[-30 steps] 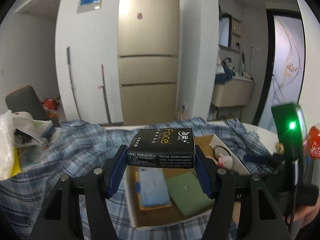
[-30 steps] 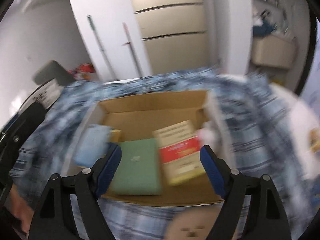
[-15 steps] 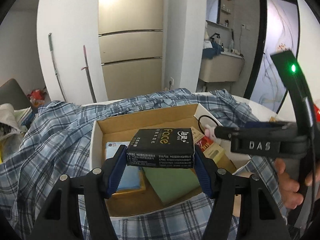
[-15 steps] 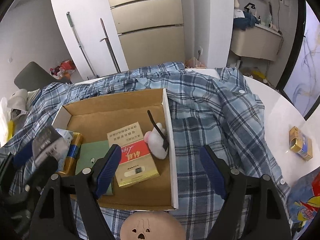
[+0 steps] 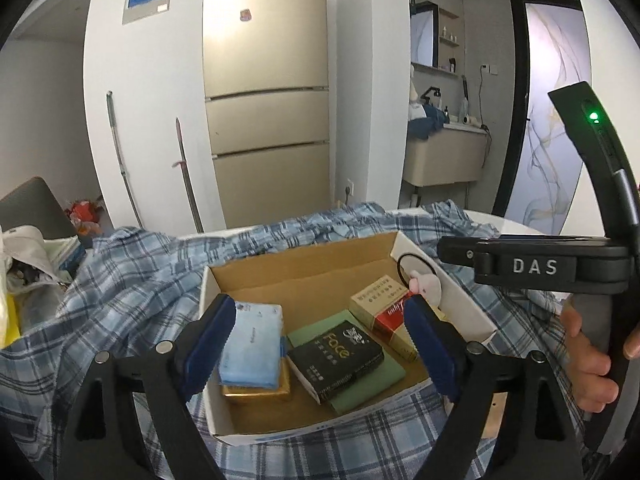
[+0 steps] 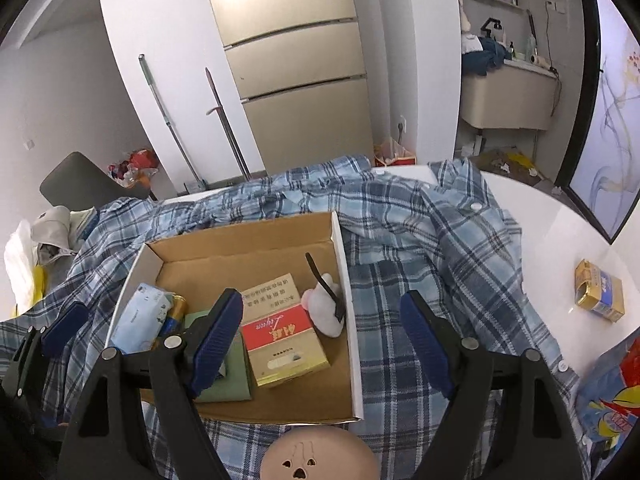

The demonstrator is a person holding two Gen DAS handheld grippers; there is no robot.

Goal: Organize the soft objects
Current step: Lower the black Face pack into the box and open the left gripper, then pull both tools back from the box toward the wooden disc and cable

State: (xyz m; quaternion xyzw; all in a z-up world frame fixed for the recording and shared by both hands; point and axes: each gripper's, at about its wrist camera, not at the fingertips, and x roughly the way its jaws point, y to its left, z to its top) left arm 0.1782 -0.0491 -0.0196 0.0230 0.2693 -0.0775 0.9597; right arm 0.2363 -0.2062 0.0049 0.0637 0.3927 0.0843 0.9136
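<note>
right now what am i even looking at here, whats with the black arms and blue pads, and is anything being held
These are two handheld tools, each a two-finger claw that a person squeezes, not a robot. A camera on each looks along its fingers. One picture is from the left claw, the other from the right claw. You can see a hand gripping the right tool.

Below them, a cardboard box sits on a blue plaid shirt. In it are a black tissue pack on a green cloth, a blue pack, a red and gold box and a small plush toy.

Nothing is held. The left claw's jaws have just been opening, and the black pack lies in the box.
</note>
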